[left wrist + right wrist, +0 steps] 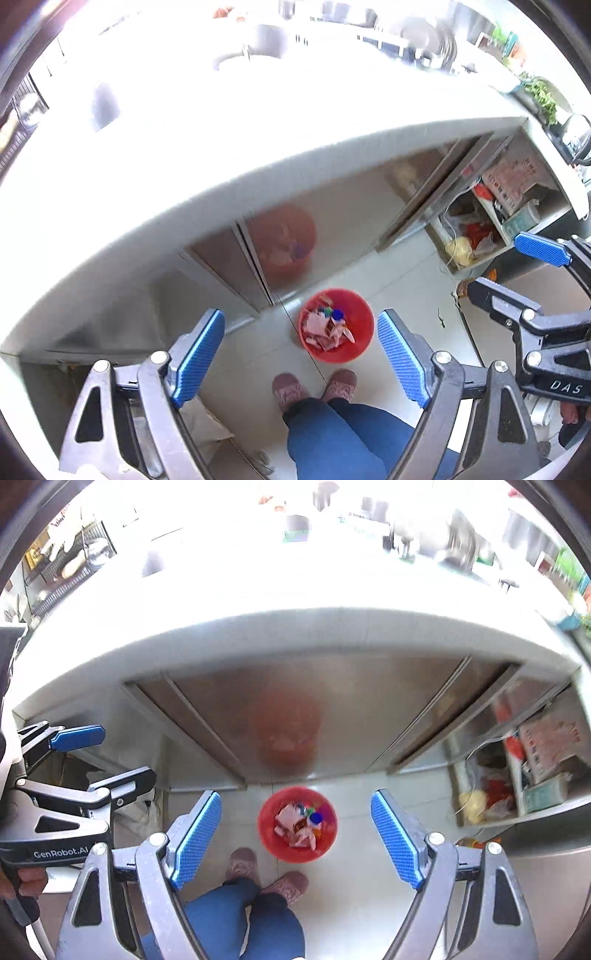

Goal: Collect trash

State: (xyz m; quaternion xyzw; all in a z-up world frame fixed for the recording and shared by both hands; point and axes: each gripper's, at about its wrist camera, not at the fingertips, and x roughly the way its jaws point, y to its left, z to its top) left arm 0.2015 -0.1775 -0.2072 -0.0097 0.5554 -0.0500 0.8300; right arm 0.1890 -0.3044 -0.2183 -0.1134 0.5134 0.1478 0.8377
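"DAS" on the right gripper (517, 273) body, "GenRobot.AI" on the left gripper (88, 755) body (white lettering)

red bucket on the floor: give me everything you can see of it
The red bucket is a round, open-topped pail that looks like plastic, with no lid visible. It stands upright on the pale tiled floor, just in front of the steel cabinet doors, which show its blurred red reflection. It is partly filled with crumpled wrappers and paper scraps, mostly pink and white, plus a small blue piece. The person's shoes stand close beside it; contact is unclear. Neither gripper touches it.
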